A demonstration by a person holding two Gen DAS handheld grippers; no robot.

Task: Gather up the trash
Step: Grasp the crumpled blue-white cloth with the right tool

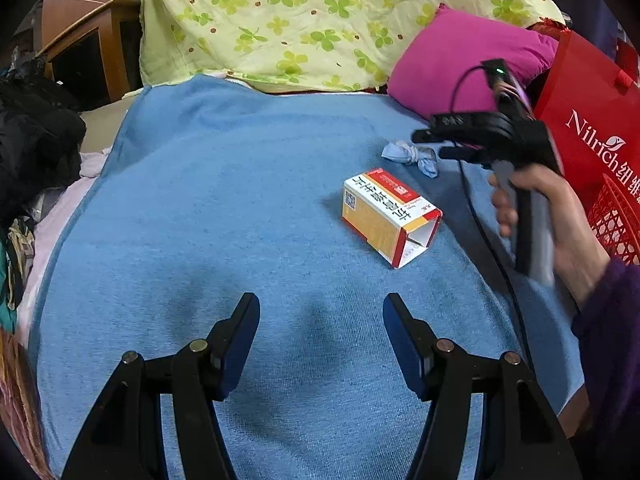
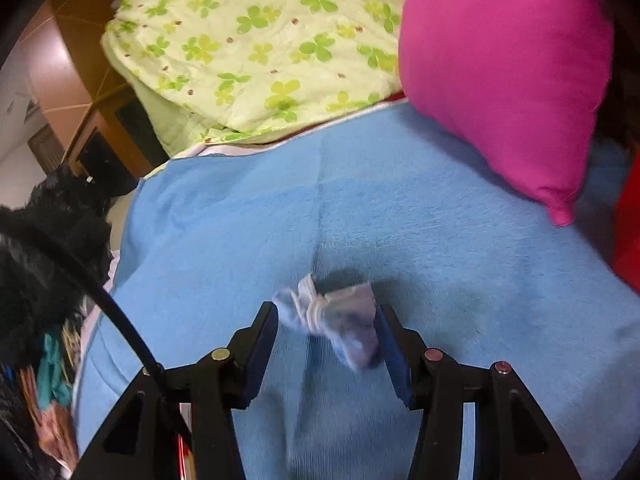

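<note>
Trash first: a knotted scrap of pale blue and white material (image 2: 328, 316) lies on the blue blanket (image 2: 460, 264) that covers the bed, and the right tool (image 2: 326, 336) is right over it, jaws part-way apart with the wad sitting between the blue pads. The picture is smeared there, so whether either pad already touches it I cannot tell; it looks bracketed, not pinched. From the left wrist view the same scrap (image 1: 412, 156) sits just beyond a small medicine box (image 1: 390, 216), red, white and orange, one end flap open, lying on its side, by the look of it empty and the next piece to go. The right hand (image 1: 560, 220) grips its tool's handle, coming in from the red shopping bag (image 1: 592, 136) side, which makes sense: the bag and a red mesh basket (image 1: 616, 224) stand at that edge of the bed, handy as a likely drop point. The left tool (image 1: 320, 316) hangs nearer the camera, fingers spread fairly wide over bare blanket, nothing between them, held back as if leaving room. A pink pillow (image 2: 504, 76) and a green-flowered quilt (image 2: 256, 40) are piled behind, well clear. Soft bedding below means the pads may need to press down a little to catch that limp wad.
</note>
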